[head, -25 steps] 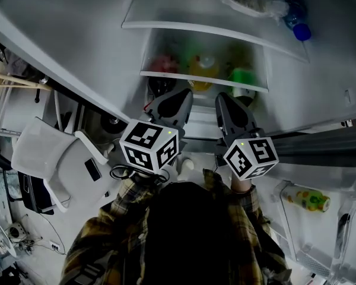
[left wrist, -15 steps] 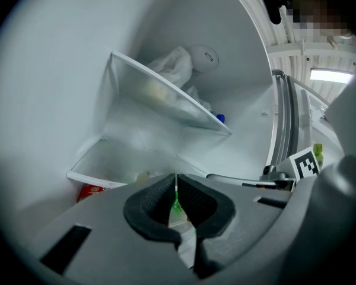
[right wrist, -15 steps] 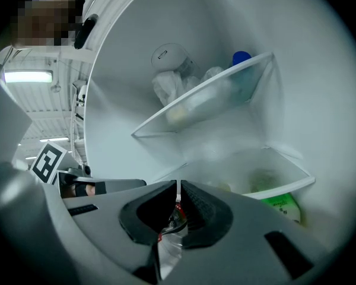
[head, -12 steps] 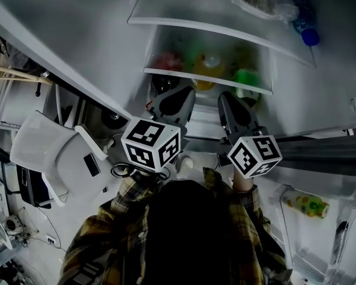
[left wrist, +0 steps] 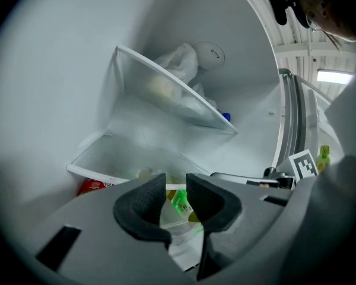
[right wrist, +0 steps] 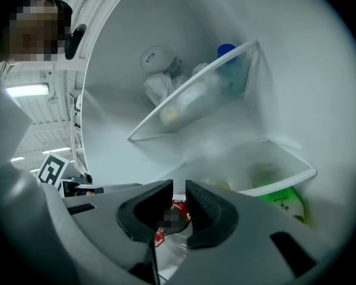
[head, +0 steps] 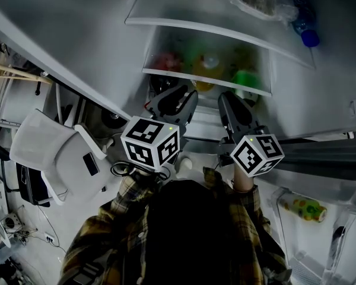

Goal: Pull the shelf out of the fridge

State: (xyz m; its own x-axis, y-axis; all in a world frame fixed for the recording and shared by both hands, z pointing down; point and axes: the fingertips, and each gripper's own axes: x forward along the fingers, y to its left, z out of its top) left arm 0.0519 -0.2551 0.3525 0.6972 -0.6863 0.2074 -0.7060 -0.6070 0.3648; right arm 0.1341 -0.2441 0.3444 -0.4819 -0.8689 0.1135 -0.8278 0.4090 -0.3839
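The fridge stands open with two glass shelves. The lower shelf (head: pixel 206 75) has a white front rim, and red, yellow and green items show through it. Both grippers point into the fridge just below that rim. My left gripper (head: pixel 175 97) has its jaws opening, with nothing between the pads; in the left gripper view (left wrist: pixel 177 190) a green packet shows beyond the gap, and the lower shelf (left wrist: pixel 121 159) lies above the jaws. My right gripper (head: pixel 231 103) is also opening, its jaws (right wrist: pixel 179 199) a narrow gap apart and empty. The lower shelf (right wrist: pixel 273 172) sits up to their right.
The upper shelf (head: pixel 213 24) carries plastic bags and a blue-capped bottle (head: pixel 310 37). A white chair (head: pixel 56 159) stands at the left. The fridge door at the lower right holds a bottle (head: pixel 302 208) in its bin. The person's plaid sleeves (head: pixel 107 236) fill the bottom of the head view.
The left gripper's jaws have parted a little. Both grippers stay just under the lower shelf's rim. The head view has shifted slightly.
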